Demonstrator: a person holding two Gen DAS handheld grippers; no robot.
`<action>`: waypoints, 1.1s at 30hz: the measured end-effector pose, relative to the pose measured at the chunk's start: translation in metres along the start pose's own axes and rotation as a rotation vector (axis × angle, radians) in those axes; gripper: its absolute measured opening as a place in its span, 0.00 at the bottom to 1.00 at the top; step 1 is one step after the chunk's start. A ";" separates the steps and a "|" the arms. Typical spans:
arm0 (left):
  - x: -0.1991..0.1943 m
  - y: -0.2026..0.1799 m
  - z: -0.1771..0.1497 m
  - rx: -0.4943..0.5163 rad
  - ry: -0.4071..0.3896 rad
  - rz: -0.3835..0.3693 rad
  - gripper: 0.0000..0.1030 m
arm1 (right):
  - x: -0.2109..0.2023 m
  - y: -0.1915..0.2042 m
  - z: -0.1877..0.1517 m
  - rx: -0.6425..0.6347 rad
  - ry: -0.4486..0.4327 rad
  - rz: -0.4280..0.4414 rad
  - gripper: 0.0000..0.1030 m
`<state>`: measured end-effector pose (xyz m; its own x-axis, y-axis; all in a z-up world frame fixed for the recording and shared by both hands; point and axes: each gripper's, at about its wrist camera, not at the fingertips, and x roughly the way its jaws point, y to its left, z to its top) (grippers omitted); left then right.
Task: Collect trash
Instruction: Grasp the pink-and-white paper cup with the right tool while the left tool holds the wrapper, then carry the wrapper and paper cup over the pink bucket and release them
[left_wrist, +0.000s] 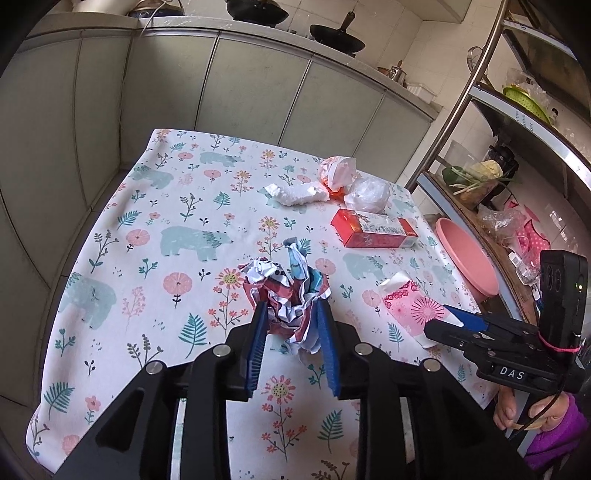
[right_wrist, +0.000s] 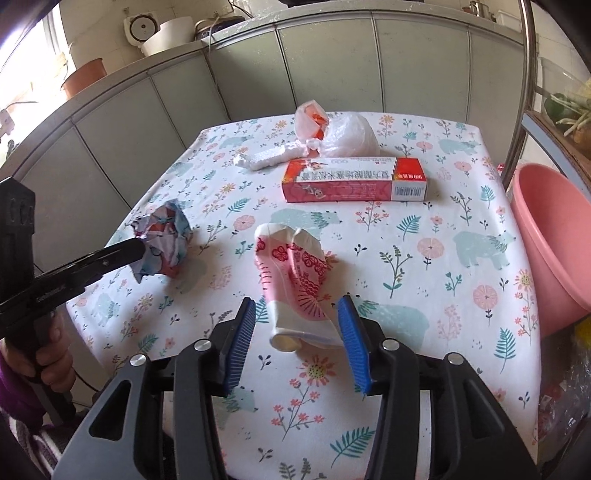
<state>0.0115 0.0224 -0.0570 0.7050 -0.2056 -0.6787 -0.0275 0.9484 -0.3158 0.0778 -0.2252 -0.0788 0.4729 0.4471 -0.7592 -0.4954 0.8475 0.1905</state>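
Observation:
A crumpled colourful paper ball (left_wrist: 288, 288) (right_wrist: 162, 236) lies on the floral tablecloth (left_wrist: 166, 221). My left gripper (left_wrist: 291, 304) (right_wrist: 142, 254) stands open, its blue pads flanking the ball's near side. To the right lies a crushed pink paper cup (left_wrist: 410, 306) (right_wrist: 295, 280). My right gripper (right_wrist: 297, 300) (left_wrist: 436, 317) is open around the cup's rim end, and a gap shows beside the left pad. Further back are a red carton (left_wrist: 373, 232) (right_wrist: 354, 181), a white foam piece (left_wrist: 295, 194) (right_wrist: 269, 157) and crumpled plastic bags (left_wrist: 369, 192) (right_wrist: 347, 136).
A pink basin (left_wrist: 465, 254) (right_wrist: 546, 240) sits just off the table's right edge, below a metal rack (left_wrist: 480, 92). Grey cabinets (left_wrist: 240, 74) run behind and left of the table. A hand (right_wrist: 51, 354) holds the left gripper's handle.

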 end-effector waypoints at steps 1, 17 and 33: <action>0.000 0.000 0.000 -0.001 0.000 0.005 0.29 | 0.002 -0.002 -0.001 0.011 0.005 0.007 0.46; 0.007 -0.021 -0.003 0.069 0.019 -0.017 0.23 | -0.008 -0.016 -0.009 0.057 -0.025 0.040 0.24; 0.006 -0.064 0.020 0.173 -0.041 -0.071 0.16 | -0.039 -0.049 -0.005 0.148 -0.141 0.037 0.23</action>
<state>0.0317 -0.0343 -0.0274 0.7291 -0.2665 -0.6304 0.1427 0.9600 -0.2409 0.0803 -0.2852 -0.0616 0.5587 0.5053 -0.6577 -0.4066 0.8580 0.3138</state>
